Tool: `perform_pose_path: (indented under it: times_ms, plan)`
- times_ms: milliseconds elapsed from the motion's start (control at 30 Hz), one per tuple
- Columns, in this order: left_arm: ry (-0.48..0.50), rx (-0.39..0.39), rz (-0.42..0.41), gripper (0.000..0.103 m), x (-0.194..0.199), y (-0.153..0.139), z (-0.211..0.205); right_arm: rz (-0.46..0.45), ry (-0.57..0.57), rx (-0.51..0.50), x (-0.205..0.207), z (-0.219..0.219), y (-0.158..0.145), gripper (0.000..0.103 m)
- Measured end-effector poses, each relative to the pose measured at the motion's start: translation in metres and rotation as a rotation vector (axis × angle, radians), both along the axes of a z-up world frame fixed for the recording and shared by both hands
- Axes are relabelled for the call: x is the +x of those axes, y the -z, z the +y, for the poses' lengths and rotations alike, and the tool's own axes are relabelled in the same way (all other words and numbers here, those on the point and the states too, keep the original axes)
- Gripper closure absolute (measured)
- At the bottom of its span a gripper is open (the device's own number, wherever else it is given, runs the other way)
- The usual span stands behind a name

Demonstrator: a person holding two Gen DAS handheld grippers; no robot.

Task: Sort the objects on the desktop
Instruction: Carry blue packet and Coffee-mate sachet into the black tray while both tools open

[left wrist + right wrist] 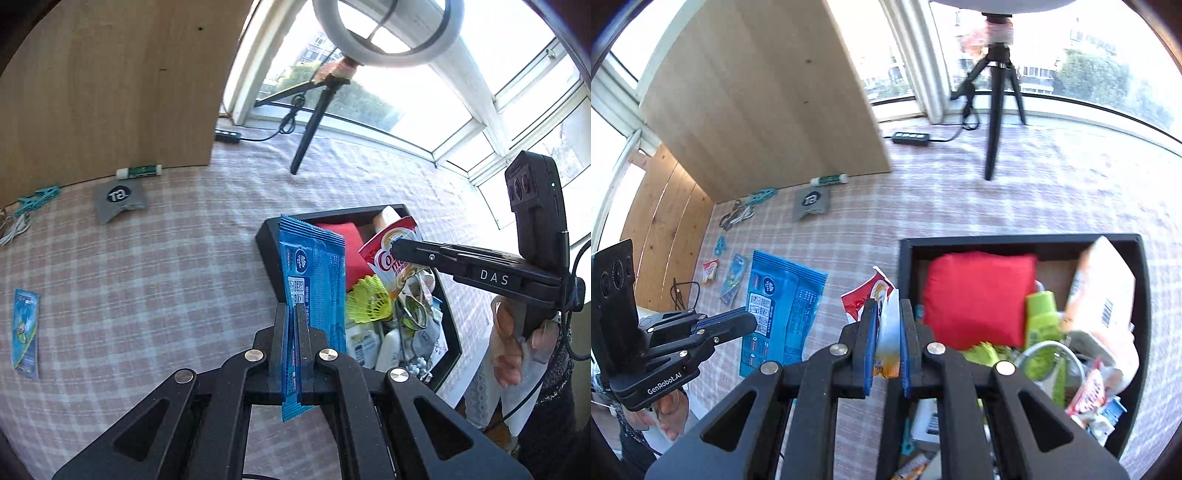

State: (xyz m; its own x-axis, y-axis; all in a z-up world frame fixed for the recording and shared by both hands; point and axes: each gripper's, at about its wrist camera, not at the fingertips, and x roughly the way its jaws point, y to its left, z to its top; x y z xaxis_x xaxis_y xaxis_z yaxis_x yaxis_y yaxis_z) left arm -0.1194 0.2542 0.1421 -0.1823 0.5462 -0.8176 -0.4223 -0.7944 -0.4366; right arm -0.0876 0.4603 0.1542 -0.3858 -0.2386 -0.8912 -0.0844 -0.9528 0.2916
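**Hand-held grippers: both loaded, beside the black tray**

- Left hand-held gripper (295, 314): fingers pressed flat on a blue packet (314, 280), held upright above the checked tablecloth (166, 277), just left of the black tray (267, 240). The same blue packet (783, 306) appears in the right wrist view, hanging from the left hand-held gripper (753, 323).
- Right hand-held gripper (888, 325): fingers clamped on a red-and-white sachet (871, 295), at the tray's left wall (907, 266). In the left wrist view the right hand-held gripper (397, 247) holds the sachet (391, 251) over the tray.
- Tray contents: red pouch (979, 295), green bottle (1041, 314), yellow-green shuttlecock (371, 299), orange-white bag (1104, 284), assorted small packets, partly blurred.
- On the table, well apart from the tray: grey pouch (120, 199), glue stick (138, 171) against the wooden board (110, 92), teal clips (38, 197), a small blue sachet (25, 332).
- Far side: tripod leg (308, 129), power strip (228, 136).
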Motion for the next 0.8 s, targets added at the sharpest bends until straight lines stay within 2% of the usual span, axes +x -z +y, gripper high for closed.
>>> perform_pose_path:
  times_ms: [167, 367, 500, 533, 600, 633, 700, 800]
  plan:
    - [0.095, 0.016, -0.007, 0.101, 0.021, -0.006, 0.06, -0.014, 0.11, 0.028, 0.04, 0.065, -0.005, 0.092]
    - [0.187, 0.004, -0.001, 0.101, 0.049, -0.007, 0.117, -0.036, 0.183, 0.035, 0.078, 0.109, -0.002, 0.092]
    - [0.227, -0.063, 0.051, 0.1, 0.068, -0.005, 0.146, -0.042, 0.186, 0.032, 0.094, 0.119, 0.001, 0.091]
    - [0.227, -0.084, 0.072, 0.094, 0.072, -0.006, 0.15, -0.043, 0.188, 0.036, 0.098, 0.12, 0.0, 0.091]
    - [0.222, -0.106, 0.108, 0.08, 0.079, -0.009, 0.154, -0.047, 0.187, 0.044, 0.103, 0.119, -0.001, 0.082]
    - [0.217, -0.111, 0.126, 0.078, 0.082, -0.012, 0.155, -0.041, 0.183, 0.052, 0.106, 0.118, -0.003, 0.079]
    - [0.21, -0.121, 0.156, 0.078, 0.086, -0.017, 0.153, -0.026, 0.176, 0.074, 0.112, 0.113, -0.007, 0.07]
    - [0.202, -0.137, 0.189, 0.078, 0.09, -0.022, 0.149, -0.007, 0.155, 0.083, 0.116, 0.105, -0.012, 0.07]
